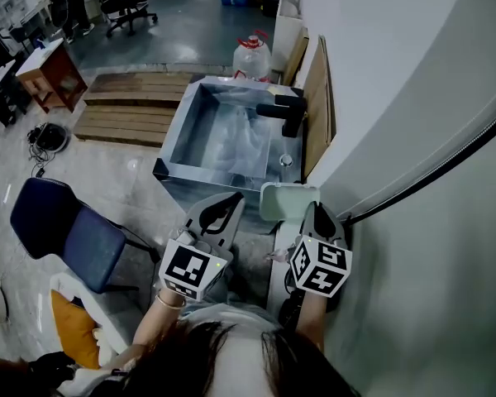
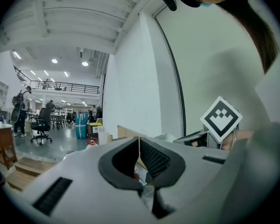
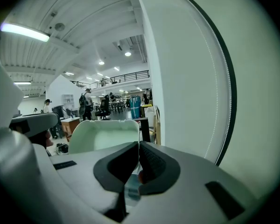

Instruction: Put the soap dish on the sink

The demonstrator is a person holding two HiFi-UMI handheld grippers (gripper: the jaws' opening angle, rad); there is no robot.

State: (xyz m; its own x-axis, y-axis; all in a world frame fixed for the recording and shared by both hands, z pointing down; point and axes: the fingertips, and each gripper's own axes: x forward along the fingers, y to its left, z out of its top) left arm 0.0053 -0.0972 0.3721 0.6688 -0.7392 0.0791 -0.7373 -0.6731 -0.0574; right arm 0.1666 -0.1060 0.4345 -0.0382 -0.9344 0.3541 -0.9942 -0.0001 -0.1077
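Observation:
A pale green soap dish (image 1: 287, 203) hangs in the air just before the near right corner of the steel sink (image 1: 172, 151). My right gripper (image 1: 312, 212) is shut on the dish's right edge. In the right gripper view the dish (image 3: 100, 136) stands up left of the closed jaws (image 3: 139, 146). My left gripper (image 1: 228, 203) is beside it, to the left of the dish, shut with nothing in it; its jaws (image 2: 139, 143) meet in the left gripper view. A black faucet (image 1: 284, 111) stands on the sink's far right side.
A white wall (image 1: 413, 98) with a black cable (image 1: 446, 160) runs close along the right. A wooden board (image 1: 318, 106) leans between sink and wall. A blue chair (image 1: 62, 230) is at left, wooden pallets (image 1: 132, 110) and a water jug (image 1: 252, 56) lie beyond the sink.

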